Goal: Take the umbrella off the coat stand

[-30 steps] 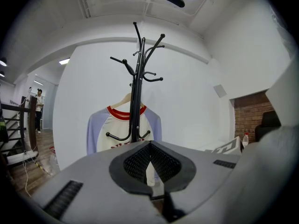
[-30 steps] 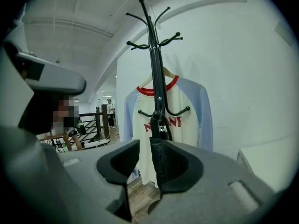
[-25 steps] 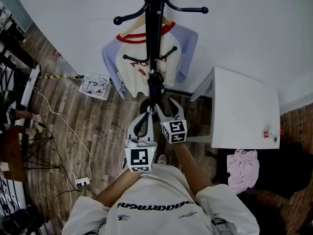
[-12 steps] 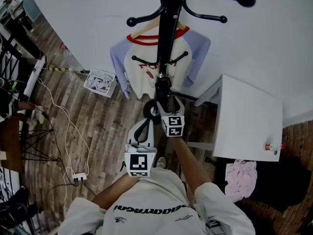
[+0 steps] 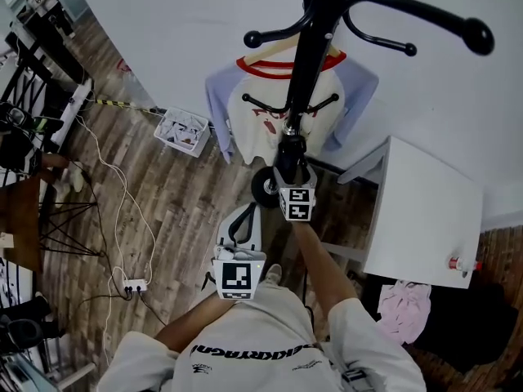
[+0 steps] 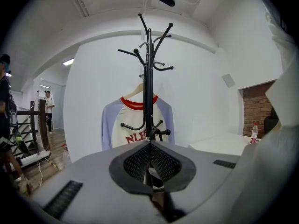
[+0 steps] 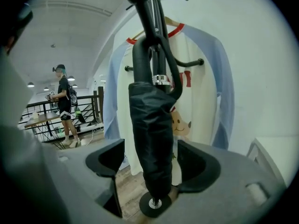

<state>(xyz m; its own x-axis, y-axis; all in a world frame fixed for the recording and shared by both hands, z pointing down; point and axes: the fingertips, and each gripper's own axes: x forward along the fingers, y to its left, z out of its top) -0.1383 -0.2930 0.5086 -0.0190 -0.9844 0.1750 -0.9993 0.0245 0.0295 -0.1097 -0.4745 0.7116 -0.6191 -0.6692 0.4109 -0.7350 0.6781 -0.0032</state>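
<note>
Right gripper view: folded black umbrella [image 7: 152, 134] hangs upright between the two jaws of the right gripper [image 7: 152, 161]. Jaws spread wide and have just been opening; a gap shows on each side of the fabric, pads not pressing on it. Umbrella's curved handle sits at the top, close against the pole of the coat stand [image 7: 156, 13]; which peg carries it cannot be made out. Umbrella not yet off the stand

Left gripper view: left gripper [image 6: 149, 146] has its ribbed pads pressed together with nothing between them. It points level at the stand, well short of it

Head view: right gripper [image 5: 292, 170] is right at the pole, straddling the umbrella [image 5: 291, 147]. Left gripper [image 5: 245, 212] is held lower and nearer the body, apart from the stand. A shirt [image 5: 265, 117] with a red collar and pale blue sleeves hangs on the stand behind the pole. White table [image 5: 425, 211] stands just to the right, against the wall
</note>
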